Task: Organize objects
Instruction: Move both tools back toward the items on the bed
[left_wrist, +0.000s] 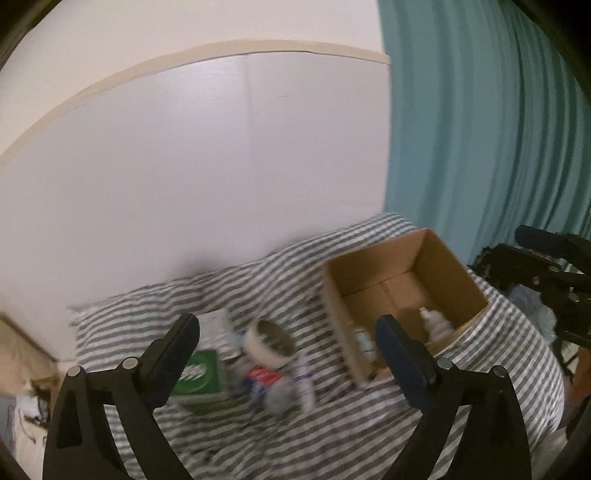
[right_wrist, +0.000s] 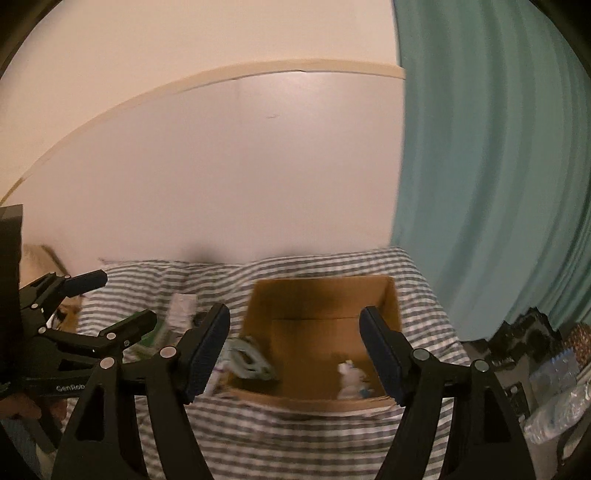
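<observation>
Nearest the lens, the left gripper (left_wrist: 288, 350) hangs with its blue-padded fingers (left_wrist: 179, 354) spread wide and nothing between them, above a cluster of loose items on the striped bedsheet (left_wrist: 332, 435). The right gripper (right_wrist: 295, 347) is likewise released and empty, held over the near edge of the cardboard box (right_wrist: 321, 295).

The box stands open on the bed, to the right of the loose pile and just beside it. Inside it, near the front wall, stand at least a small white pump bottle (left_wrist: 432, 321) and one other bottle (left_wrist: 364, 343) (labels too blurred to read), so I judge the sorting started but far from done.

Outside the box are a green carton (left_wrist: 201, 373), a white box (left_wrist: 218, 325) behind it, a roll of tape (left_wrist: 269, 343), a red-and-white packet (left_wrist: 262, 380), and a slim white tube (left_wrist: 304, 380) lying closest to the box. In the right wrist view something pale and rounded sits at the box's left rim; whether it is in or out, I cannot tell.

With both grippers free, most of the work appears to remain.
</observation>
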